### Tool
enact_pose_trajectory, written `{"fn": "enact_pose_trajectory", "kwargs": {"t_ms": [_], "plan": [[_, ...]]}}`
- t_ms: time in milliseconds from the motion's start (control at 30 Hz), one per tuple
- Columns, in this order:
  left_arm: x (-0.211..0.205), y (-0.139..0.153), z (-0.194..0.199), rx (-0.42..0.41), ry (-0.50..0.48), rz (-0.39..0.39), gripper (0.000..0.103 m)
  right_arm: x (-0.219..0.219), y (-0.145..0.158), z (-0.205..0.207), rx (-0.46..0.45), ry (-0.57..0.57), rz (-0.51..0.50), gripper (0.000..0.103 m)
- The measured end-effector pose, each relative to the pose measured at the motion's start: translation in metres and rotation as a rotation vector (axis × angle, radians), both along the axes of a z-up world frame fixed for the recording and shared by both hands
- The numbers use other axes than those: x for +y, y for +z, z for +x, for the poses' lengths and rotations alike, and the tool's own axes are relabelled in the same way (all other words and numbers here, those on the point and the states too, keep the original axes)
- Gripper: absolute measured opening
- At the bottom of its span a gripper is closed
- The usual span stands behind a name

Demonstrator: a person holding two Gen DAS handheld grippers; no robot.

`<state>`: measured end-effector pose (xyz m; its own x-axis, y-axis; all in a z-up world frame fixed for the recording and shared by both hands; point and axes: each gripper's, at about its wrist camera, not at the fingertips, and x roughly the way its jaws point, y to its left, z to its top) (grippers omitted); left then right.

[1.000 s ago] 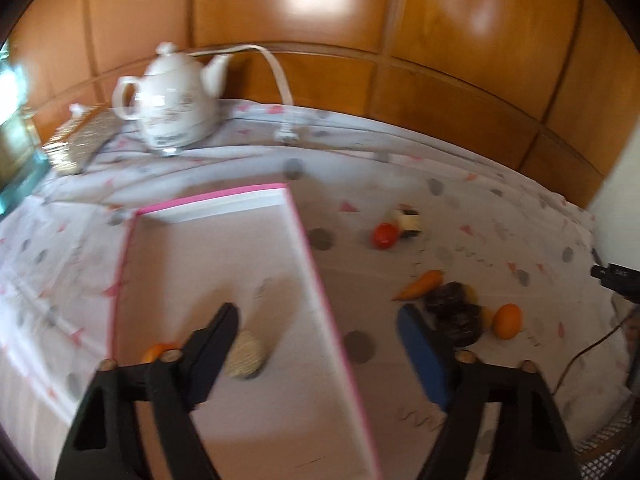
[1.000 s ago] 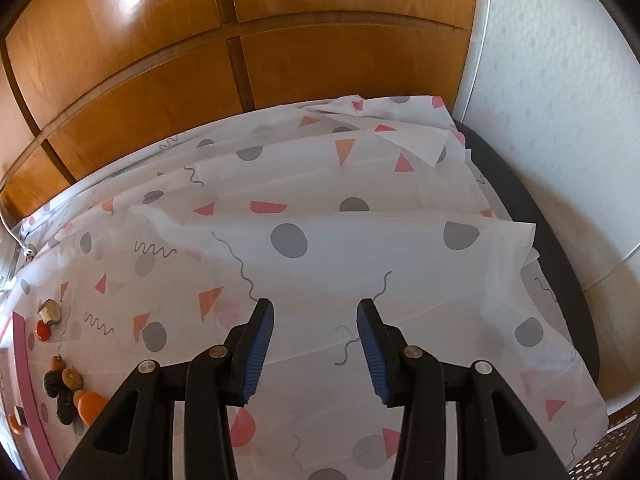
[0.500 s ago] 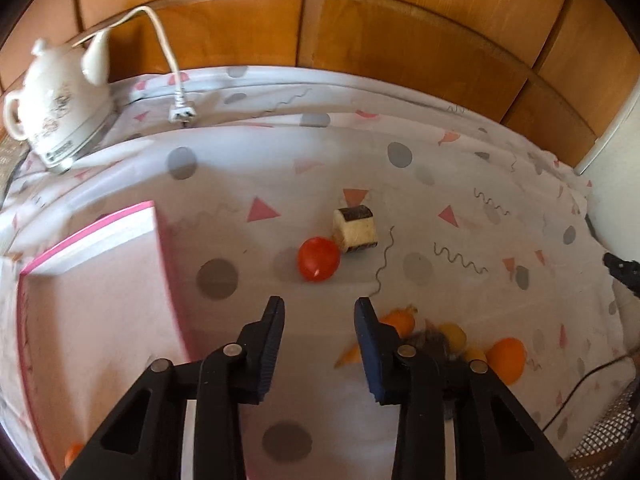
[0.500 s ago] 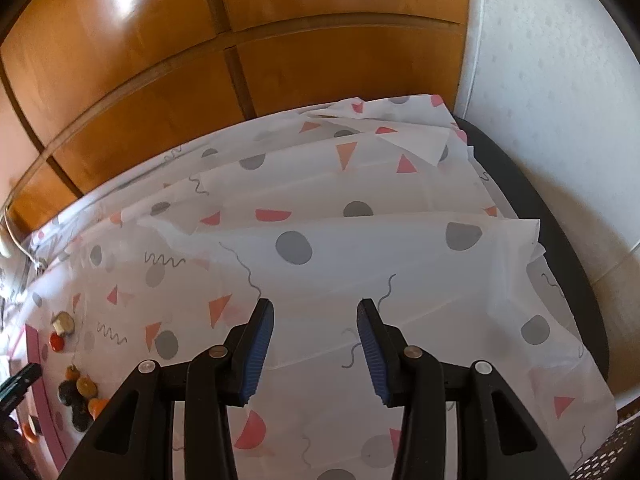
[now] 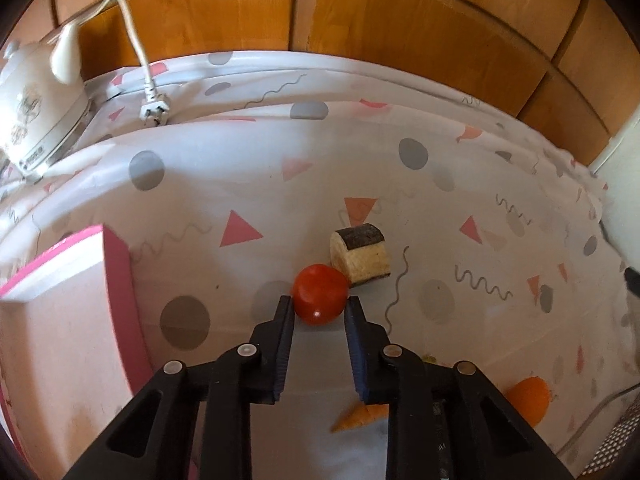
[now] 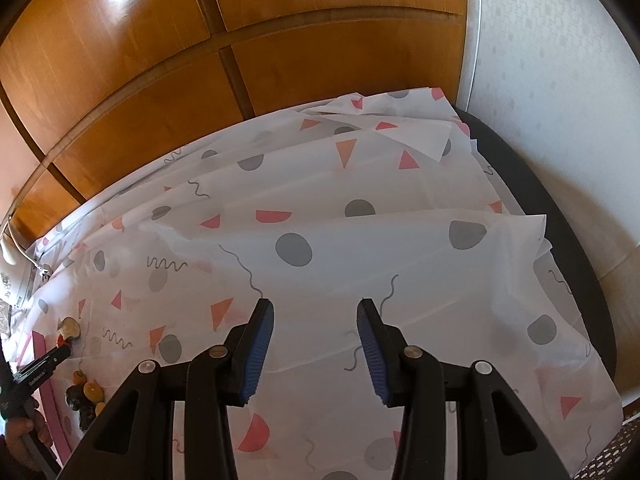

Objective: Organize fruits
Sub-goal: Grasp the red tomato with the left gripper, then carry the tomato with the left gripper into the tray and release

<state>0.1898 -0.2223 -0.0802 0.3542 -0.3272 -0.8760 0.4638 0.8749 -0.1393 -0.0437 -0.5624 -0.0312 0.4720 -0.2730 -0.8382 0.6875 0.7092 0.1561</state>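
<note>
A red tomato (image 5: 319,294) lies on the patterned tablecloth between the tips of my left gripper (image 5: 319,309), whose jaws stand open on either side of it, at or very near its sides. A cut chunk with a dark rind (image 5: 362,254) touches the tomato at its far right. A carrot (image 5: 360,416) and an orange fruit (image 5: 528,400) lie under the gripper's right side. The pink tray (image 5: 116,280) is to the left. My right gripper (image 6: 316,312) is open and empty over bare cloth, far right of the fruits (image 6: 86,394).
A white teapot (image 5: 40,96) with a cord and plug (image 5: 154,110) stands at the back left. Wooden panels (image 5: 360,12) close off the back. The table's dark edge (image 6: 568,264) and a white wall (image 6: 560,80) lie to the right.
My left gripper swung from over the pink tray to the right, narrowed its jaws, then moved forward until the tomato sits between its tips. The right gripper barely moved.
</note>
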Motion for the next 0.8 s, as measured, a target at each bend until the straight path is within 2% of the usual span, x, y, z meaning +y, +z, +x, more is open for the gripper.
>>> {"fn": "enact_pose_trajectory", "kwargs": {"t_ms": [267,500,600,800], "plan": [[0.031,0.026,-0.028,-0.035,0.037,-0.078,0.026,0.001,-0.004,0.001,0.019,0.009,0.0,0.044],[0.081,0.045,-0.045,-0.075,0.129,-0.11,0.026,0.0,-0.006,0.0,0.036,-0.001,-0.009,0.044],[0.111,0.051,-0.049,-0.088,0.193,-0.122,0.026,0.0,-0.005,-0.001,0.037,-0.01,-0.02,0.044],[0.175,0.048,-0.044,-0.093,0.391,-0.125,0.026,0.0,-0.002,-0.006,0.027,-0.036,-0.034,0.044]]}}
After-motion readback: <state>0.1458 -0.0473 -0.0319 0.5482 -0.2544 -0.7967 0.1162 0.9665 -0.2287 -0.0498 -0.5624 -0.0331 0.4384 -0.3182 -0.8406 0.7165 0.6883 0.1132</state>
